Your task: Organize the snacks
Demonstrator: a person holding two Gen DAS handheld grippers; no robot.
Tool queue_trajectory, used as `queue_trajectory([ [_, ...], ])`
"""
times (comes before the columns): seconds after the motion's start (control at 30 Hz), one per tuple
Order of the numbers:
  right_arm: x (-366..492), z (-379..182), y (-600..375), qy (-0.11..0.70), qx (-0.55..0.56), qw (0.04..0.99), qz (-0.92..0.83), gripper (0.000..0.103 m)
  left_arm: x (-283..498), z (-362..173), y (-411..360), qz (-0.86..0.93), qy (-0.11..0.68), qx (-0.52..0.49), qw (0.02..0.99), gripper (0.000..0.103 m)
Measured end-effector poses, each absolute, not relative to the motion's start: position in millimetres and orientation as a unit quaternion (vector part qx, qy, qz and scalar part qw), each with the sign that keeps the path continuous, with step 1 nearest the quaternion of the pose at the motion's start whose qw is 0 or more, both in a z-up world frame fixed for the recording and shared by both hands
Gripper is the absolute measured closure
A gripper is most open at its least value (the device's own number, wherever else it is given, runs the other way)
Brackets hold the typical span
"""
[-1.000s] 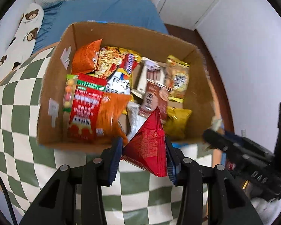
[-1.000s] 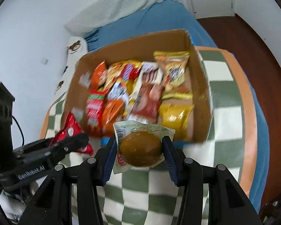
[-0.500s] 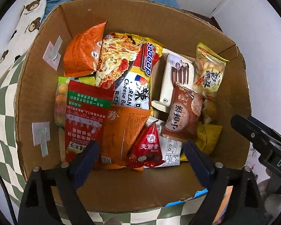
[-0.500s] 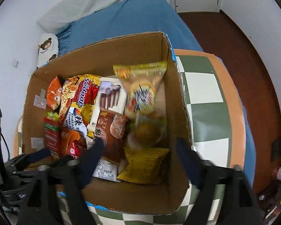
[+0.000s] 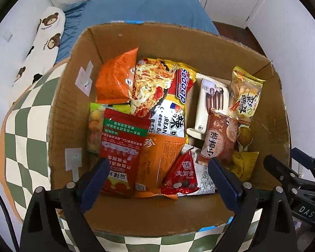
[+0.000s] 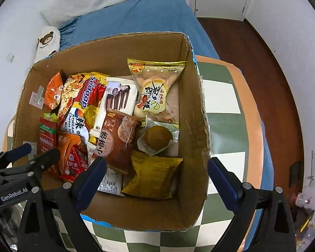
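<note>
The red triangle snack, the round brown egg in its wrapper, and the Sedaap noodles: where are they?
red triangle snack [image 5: 181, 176]: left wrist view, middle of its red face.
round brown egg [image 6: 158, 137]: right wrist view, top of the egg.
Sedaap noodles [image 5: 179, 90]: left wrist view, on the brand name.

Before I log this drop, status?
Both tools, left and right, open, empty. Red packet and egg in box. Nothing blocking.
</note>
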State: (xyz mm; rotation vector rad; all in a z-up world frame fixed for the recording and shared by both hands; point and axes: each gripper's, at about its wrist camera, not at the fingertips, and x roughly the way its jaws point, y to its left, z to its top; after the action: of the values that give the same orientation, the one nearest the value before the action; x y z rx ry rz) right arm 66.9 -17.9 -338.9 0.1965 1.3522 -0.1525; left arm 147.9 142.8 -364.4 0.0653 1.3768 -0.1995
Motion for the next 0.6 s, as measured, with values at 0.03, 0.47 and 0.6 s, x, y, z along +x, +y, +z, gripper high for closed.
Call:
queue_trajectory([
  [0.03,64.8,-337.3,-18.5,0.622,0.093,0.774,-0.073,0.004,147.1,-361.2,143.6,-0.091,0.632,0.029,0.769,0.007],
  [0.47,14.1,-275.7,-3.9,0.564,0.08,0.818,-0.08,0.002,79.4,-288.1,172.6,-0.09,0.556,0.019,0.826,0.007],
  [0.6,-15.1,-246.4,5.4,0.536,0.075,0.837,-0.077,0.002,46.6,-260.5,180.8,-0.093,0.531,0.013,0.842,0.007],
])
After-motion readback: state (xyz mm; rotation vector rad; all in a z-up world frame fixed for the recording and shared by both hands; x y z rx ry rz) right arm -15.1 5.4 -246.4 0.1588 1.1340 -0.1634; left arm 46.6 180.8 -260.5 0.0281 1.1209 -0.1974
